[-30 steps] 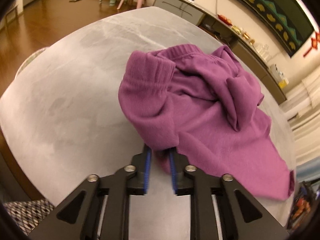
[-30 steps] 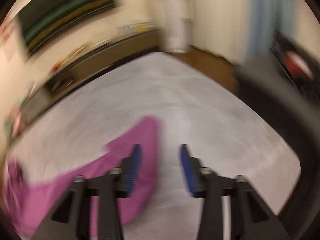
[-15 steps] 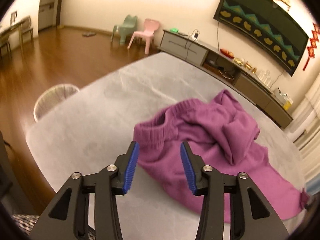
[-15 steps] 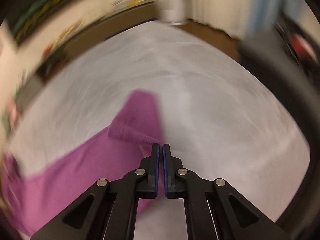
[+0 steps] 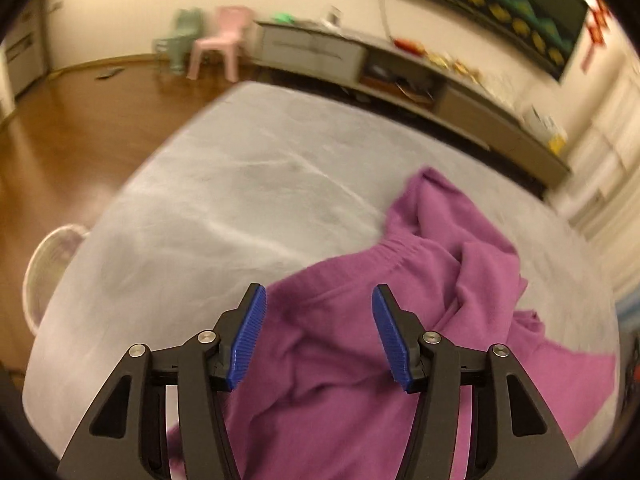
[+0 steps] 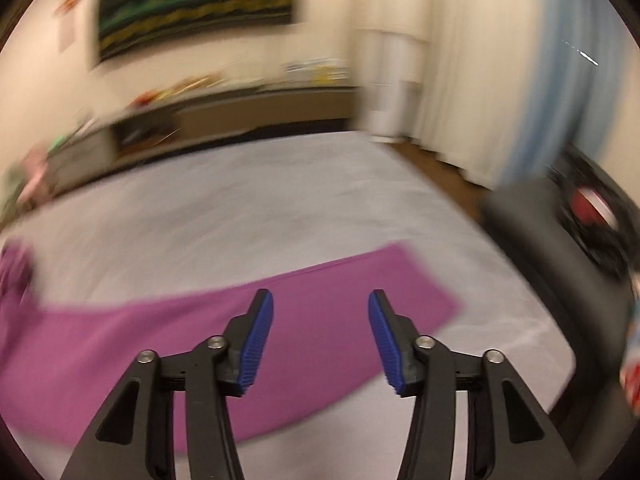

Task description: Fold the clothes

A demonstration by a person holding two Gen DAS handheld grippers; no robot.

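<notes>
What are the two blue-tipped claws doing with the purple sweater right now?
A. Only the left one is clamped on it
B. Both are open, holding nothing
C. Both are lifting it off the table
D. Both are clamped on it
B: the left gripper and right gripper both stand wide open above the purple sweater, which lies on the grey table.

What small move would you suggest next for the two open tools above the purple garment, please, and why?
Probably lower the left tool onto the bunched purple knit garment on the grey table and grip it. Both tools are open; the right tool hangs over an already flat part.
</notes>
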